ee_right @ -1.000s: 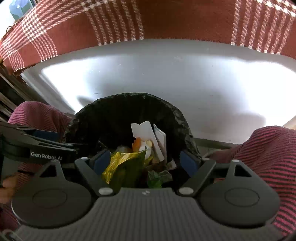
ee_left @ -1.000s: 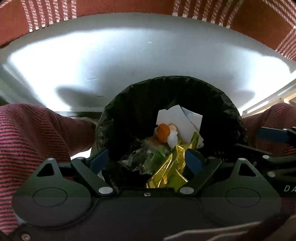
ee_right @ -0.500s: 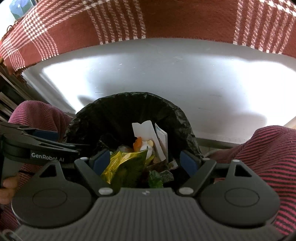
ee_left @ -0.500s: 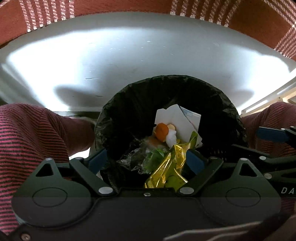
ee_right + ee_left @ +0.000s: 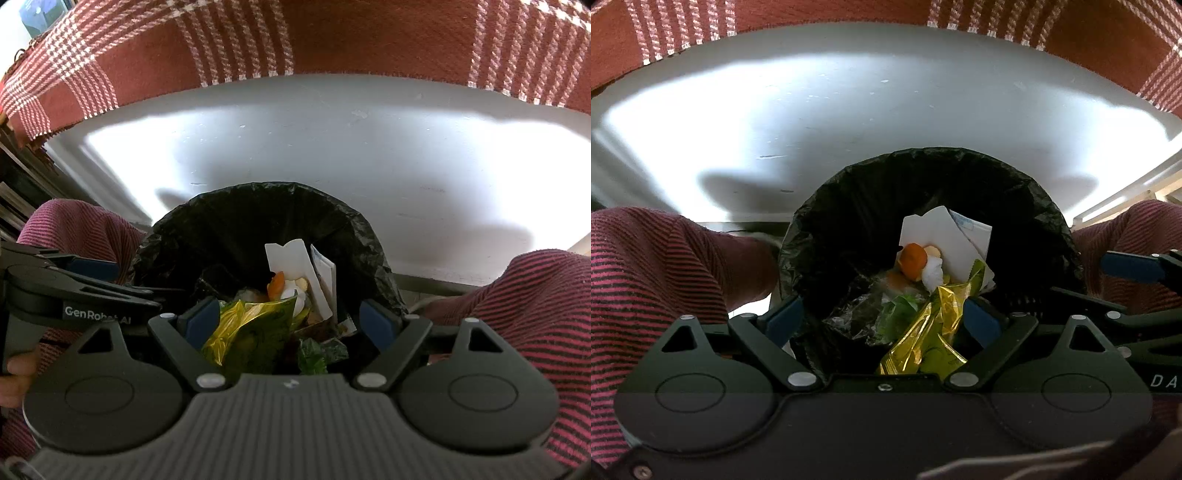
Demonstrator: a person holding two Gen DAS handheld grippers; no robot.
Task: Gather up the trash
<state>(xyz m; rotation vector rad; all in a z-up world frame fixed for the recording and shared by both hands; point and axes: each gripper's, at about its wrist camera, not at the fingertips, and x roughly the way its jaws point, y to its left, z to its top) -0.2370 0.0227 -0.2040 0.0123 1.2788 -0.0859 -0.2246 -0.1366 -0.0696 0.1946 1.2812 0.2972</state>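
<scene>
Left tool (image 5: 882, 319) points down into a bin w/ black liner (image 5: 849, 206), jaws wide apart, nothing between the blue pads (image 5: 785, 319) but the trash below; left pad sits over the liner's near rim. Inside: white card pieces (image 5: 942, 240) standing upright at back, orange round bit (image 5: 913, 257) just in front, touching a white crumpled bit (image 5: 932, 275); yellow foil wrapper (image 5: 927, 332) nearest the tool, green scraps (image 5: 899, 310) & clear film (image 5: 849, 317) to its left. Bin stands on a white floor (image 5: 849, 110). Red plaid cloth (image 5: 1108, 44) along the top edge. Striped maroon fabric (image 5: 653, 277) both sides. Right tool (image 5: 1134, 266) partly visible at right edge.
</scene>
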